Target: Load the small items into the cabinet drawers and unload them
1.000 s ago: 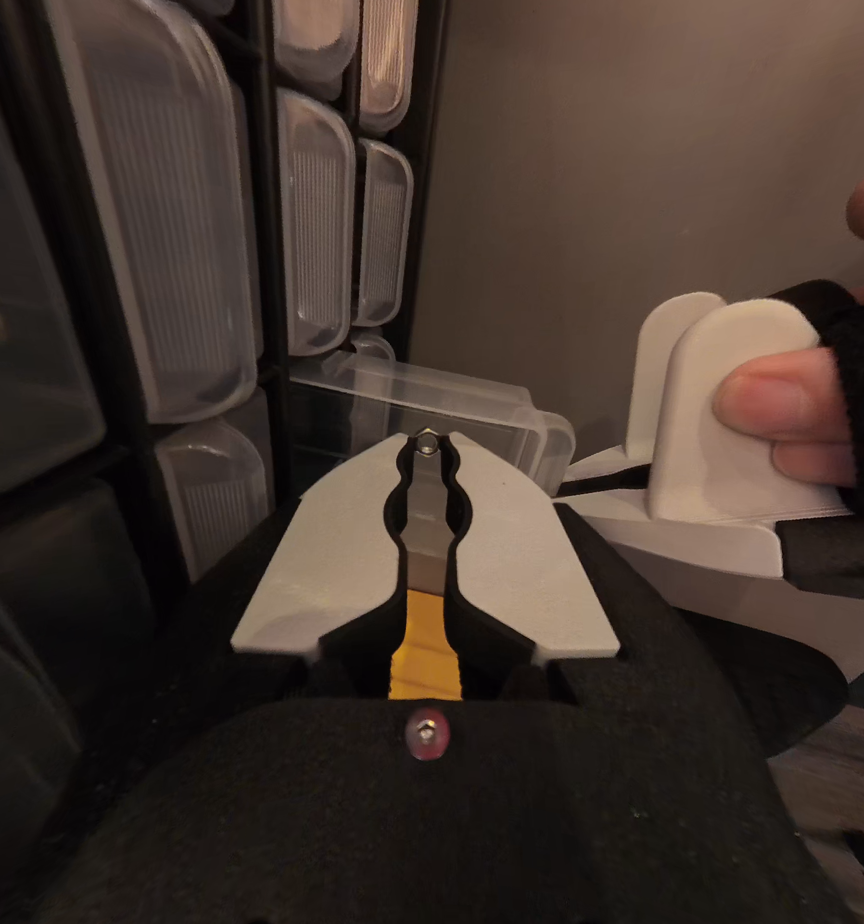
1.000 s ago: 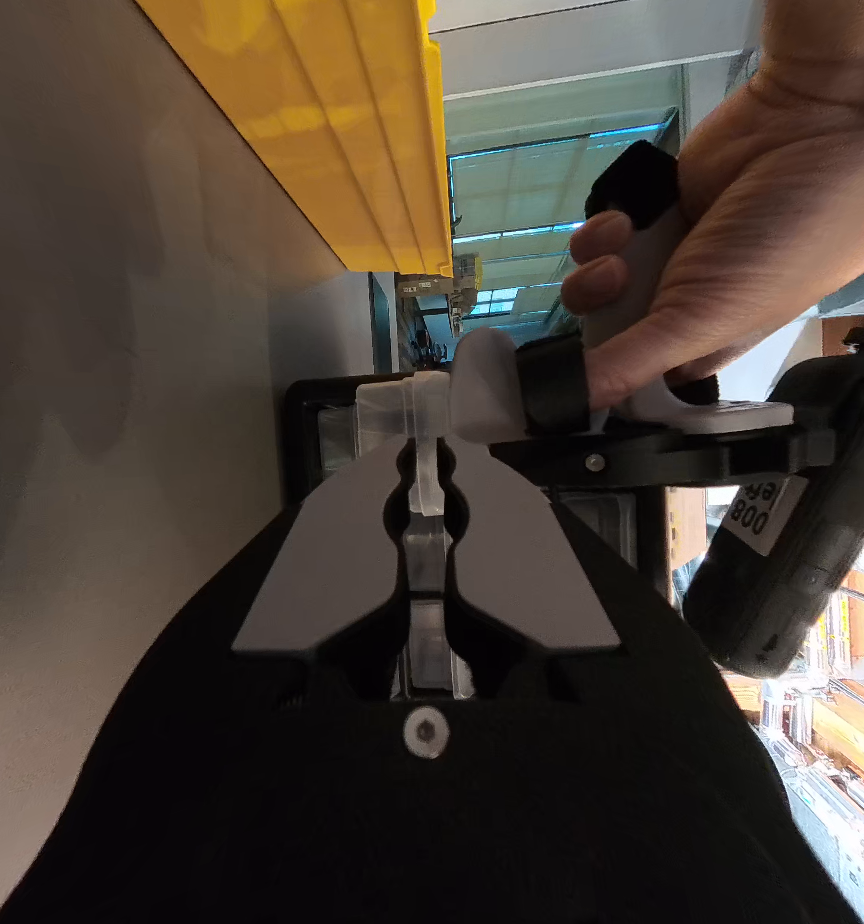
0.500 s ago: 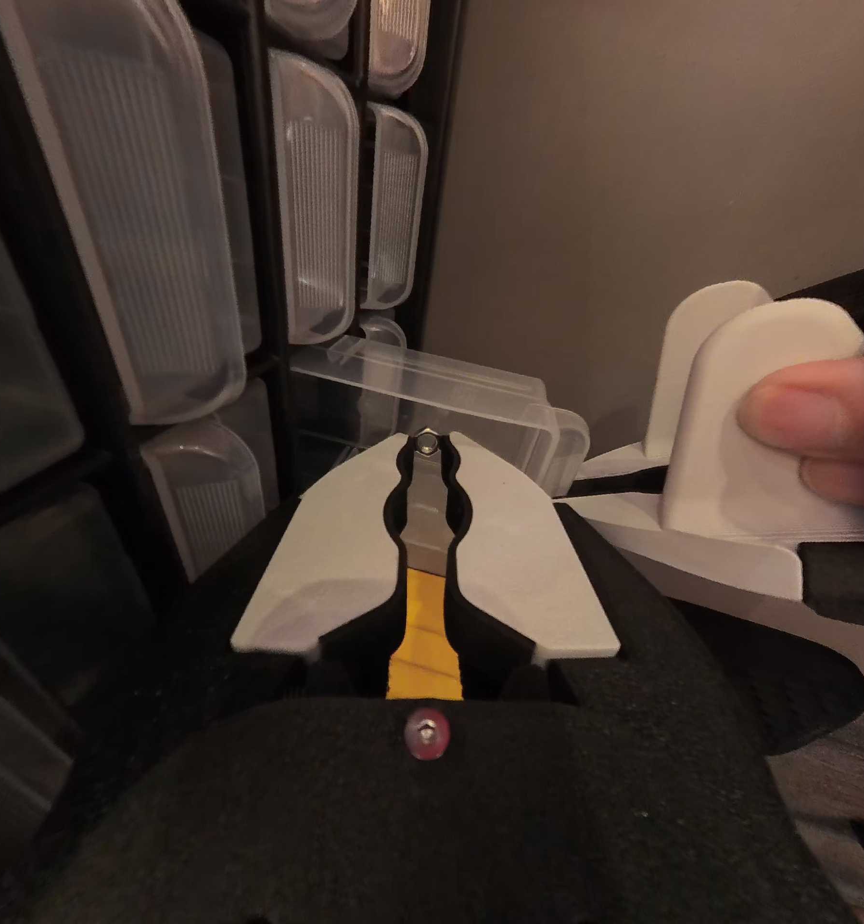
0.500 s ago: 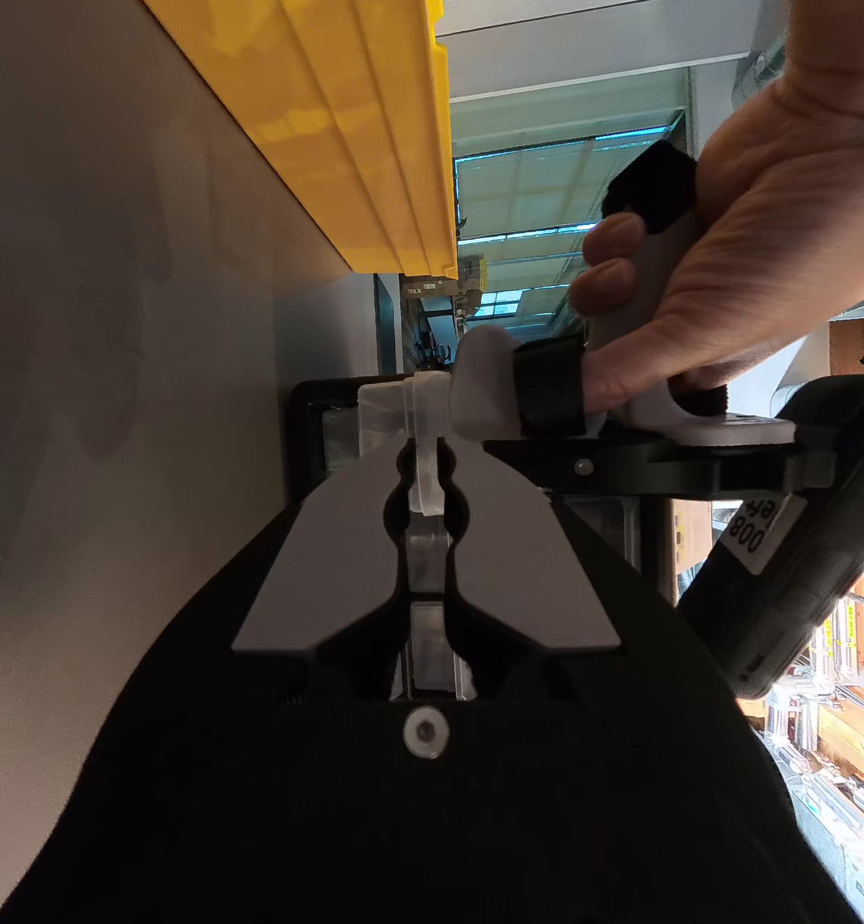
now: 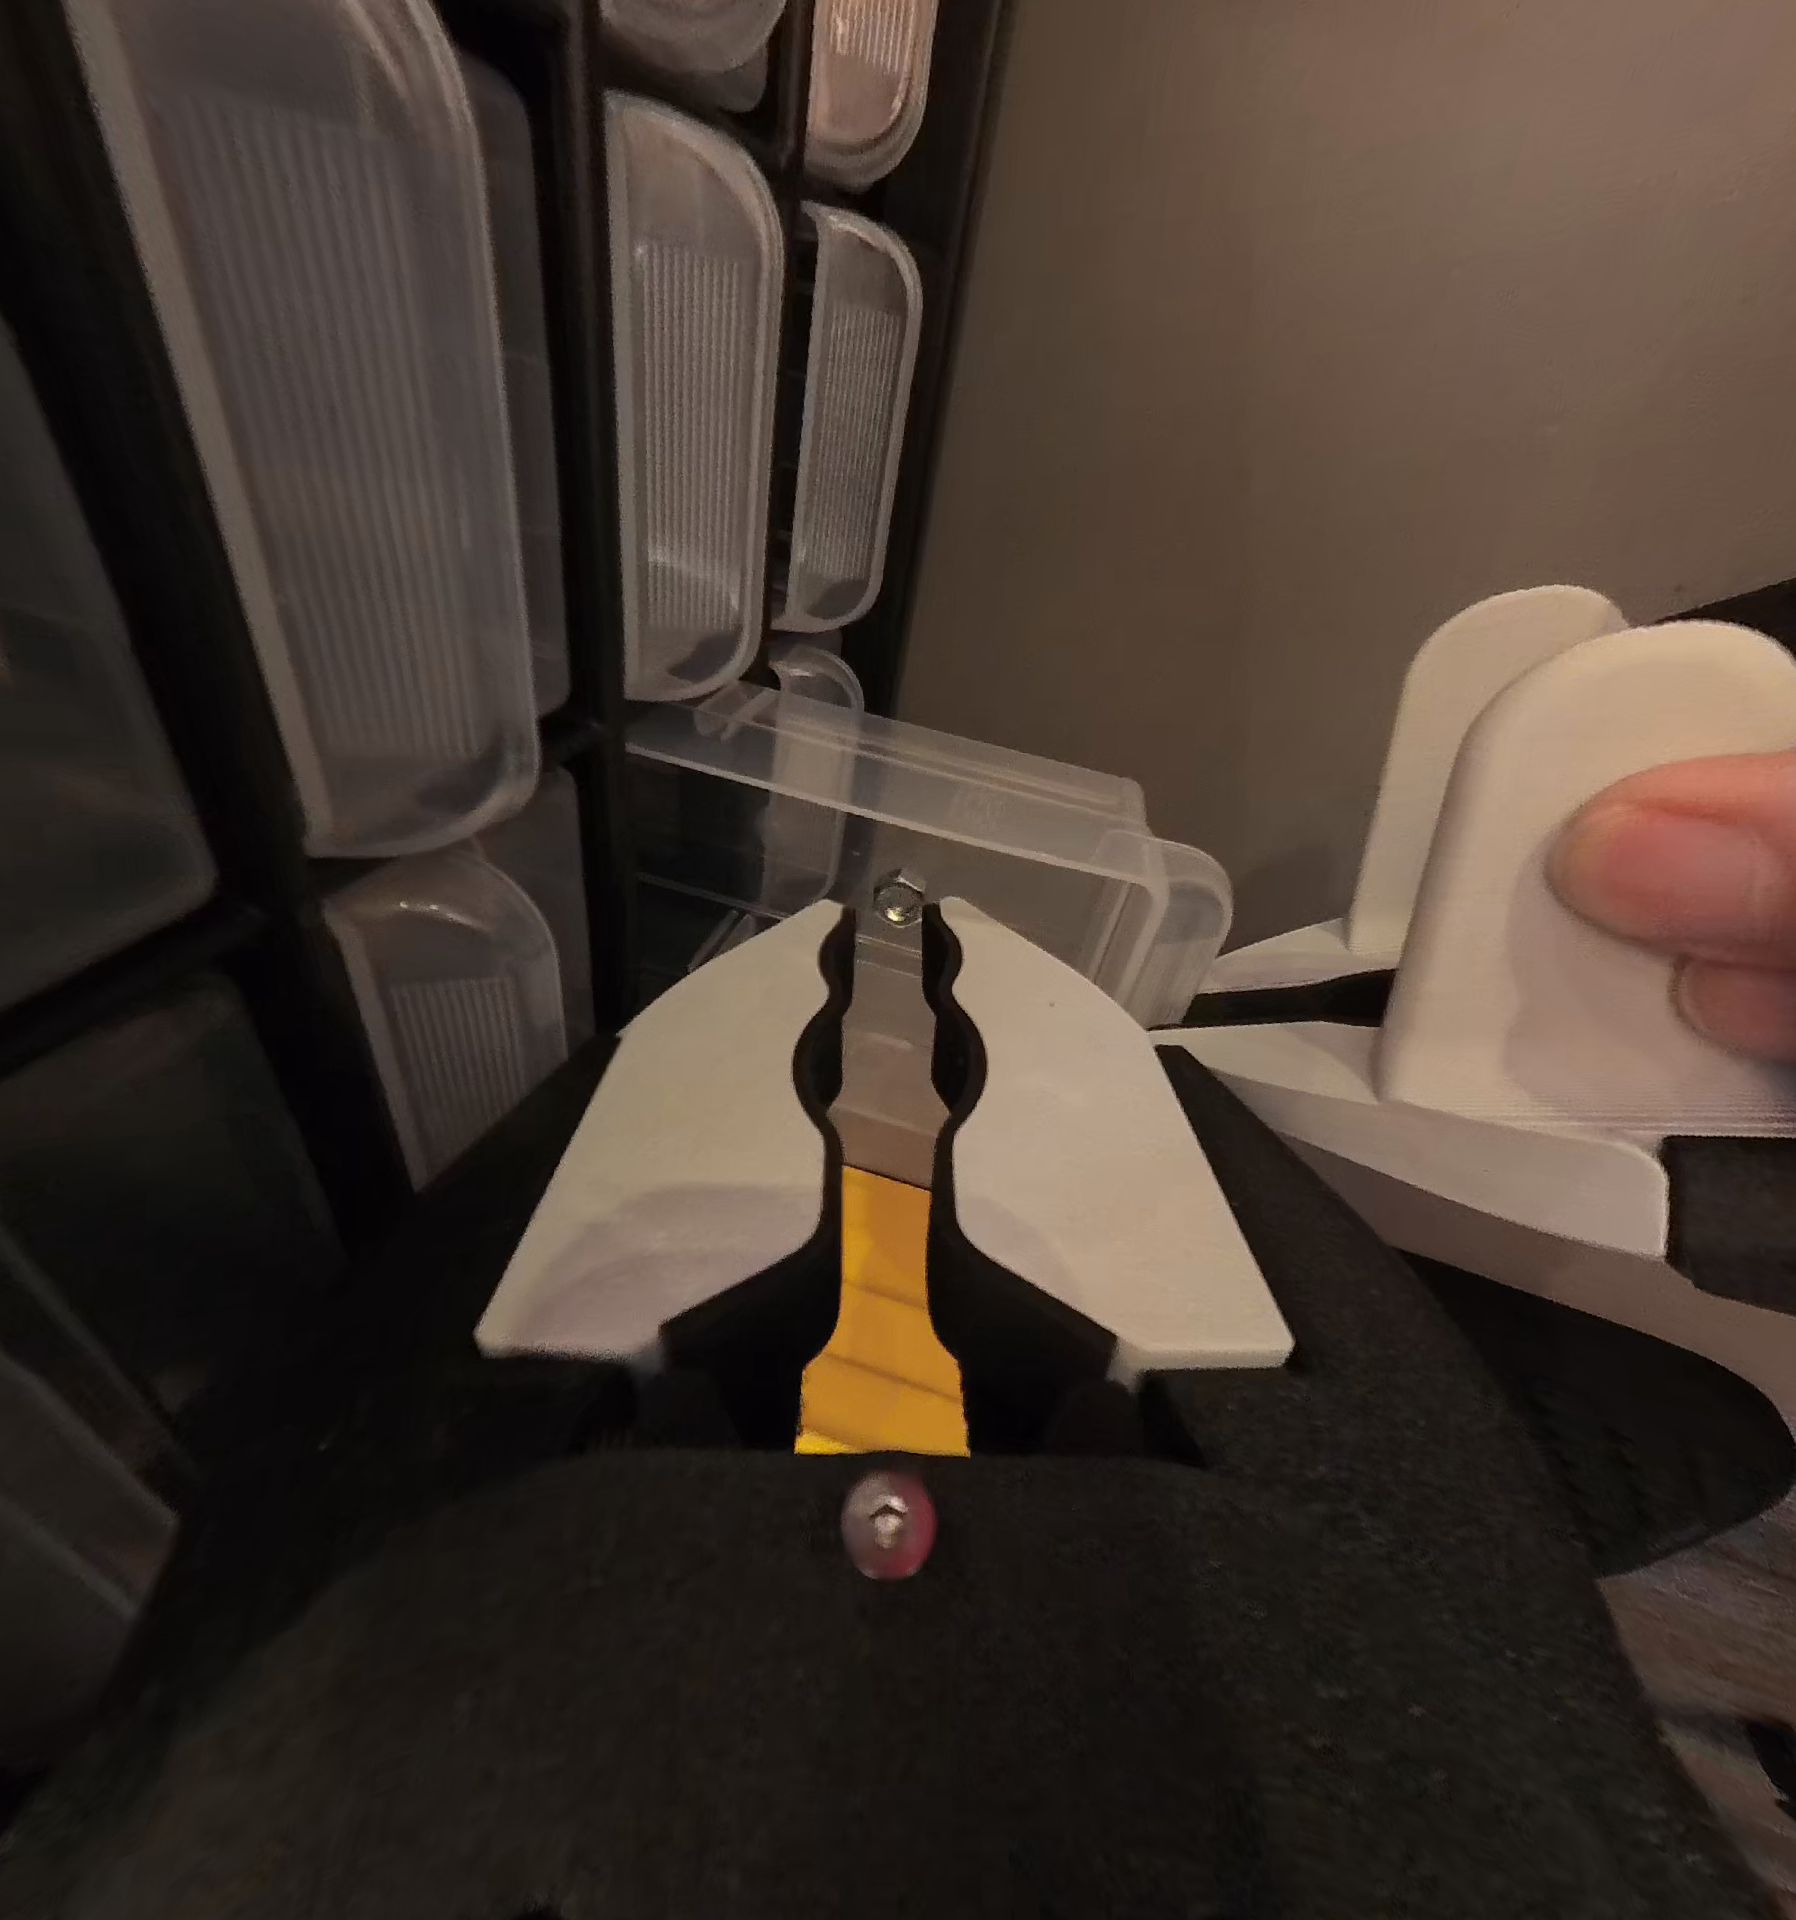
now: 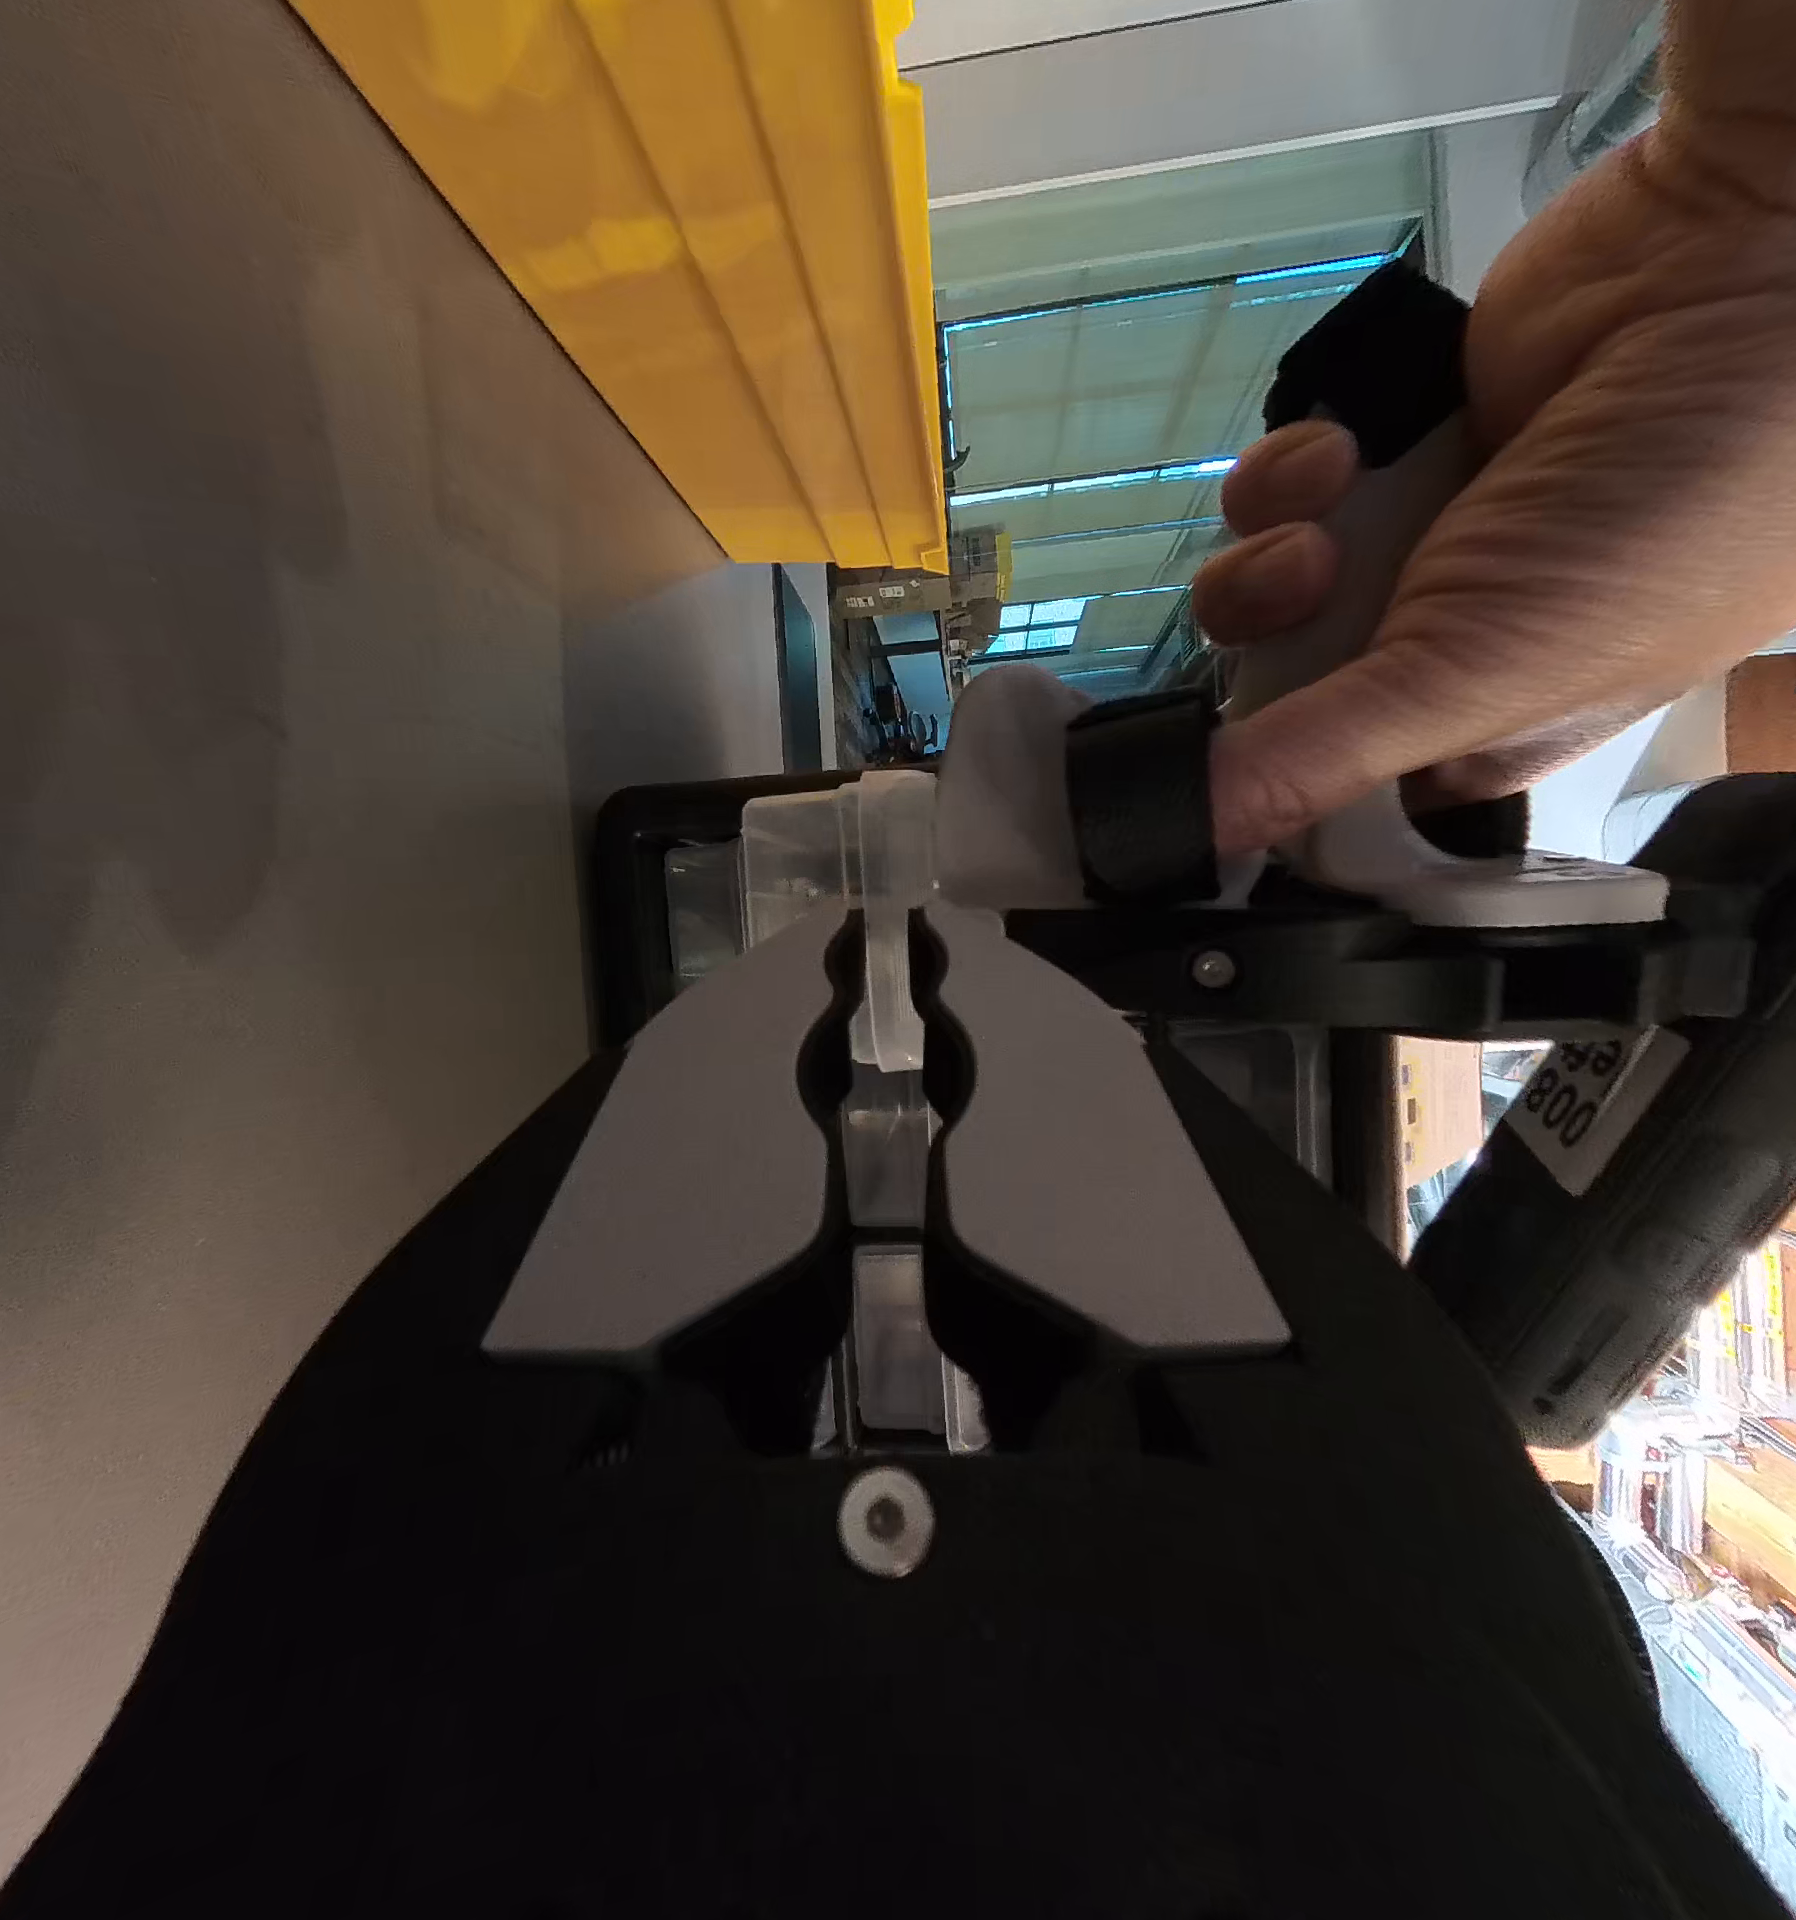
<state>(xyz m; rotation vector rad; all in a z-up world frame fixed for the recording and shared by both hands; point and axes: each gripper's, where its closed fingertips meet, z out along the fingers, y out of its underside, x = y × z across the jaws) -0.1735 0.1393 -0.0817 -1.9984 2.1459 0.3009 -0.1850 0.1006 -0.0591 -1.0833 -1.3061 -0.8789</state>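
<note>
Left gripper (image 5: 896, 906) fingers pinch a small nut (image 5: 896, 902) beside the pulled-out clear drawer (image 5: 961, 831); right gripper (image 6: 886, 914) fingers clamp the drawer's handle tab (image 6: 883, 1003). Black cabinet (image 5: 582, 416) against a beige wall (image 5: 1393, 364); yellow bin (image 6: 717, 260) nearby. Drawer is out farther than before.

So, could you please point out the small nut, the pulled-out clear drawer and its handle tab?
small nut (image 5: 896, 900), left wrist view, its hexagonal face.
pulled-out clear drawer (image 5: 977, 831), left wrist view, its side wall.
handle tab (image 6: 886, 997), right wrist view, its middle, between the gripper's fingers.
</note>
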